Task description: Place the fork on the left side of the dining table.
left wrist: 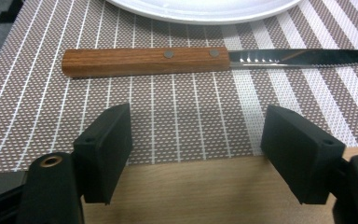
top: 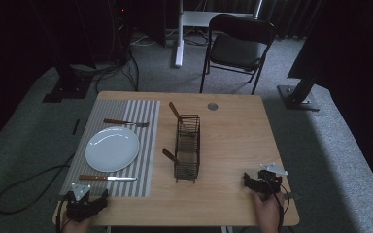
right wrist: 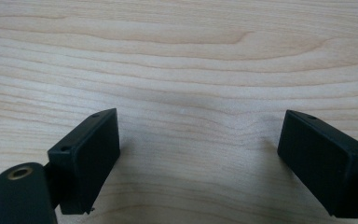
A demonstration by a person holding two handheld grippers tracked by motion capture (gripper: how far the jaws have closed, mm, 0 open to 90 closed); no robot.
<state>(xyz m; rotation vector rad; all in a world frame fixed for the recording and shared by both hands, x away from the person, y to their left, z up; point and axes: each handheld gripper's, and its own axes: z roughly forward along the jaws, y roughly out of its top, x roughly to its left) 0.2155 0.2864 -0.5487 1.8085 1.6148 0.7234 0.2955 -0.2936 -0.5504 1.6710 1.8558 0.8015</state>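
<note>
At the table's near left corner my left gripper (left wrist: 196, 144) sits spread wide, holding nothing, just short of the knife (left wrist: 144, 60) lying on the striped placemat (left wrist: 37, 93) below the plate (left wrist: 200, 11). My right gripper (right wrist: 198, 158) rests released over bare table (right wrist: 191, 56).

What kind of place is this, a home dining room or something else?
Probably a lab or studio set up for recording, not a home. The wooden table carries a staged place setting: a plate and knife on a striped placemat. Around it are a folding chair, dark curtains and loose floor cables.
</note>
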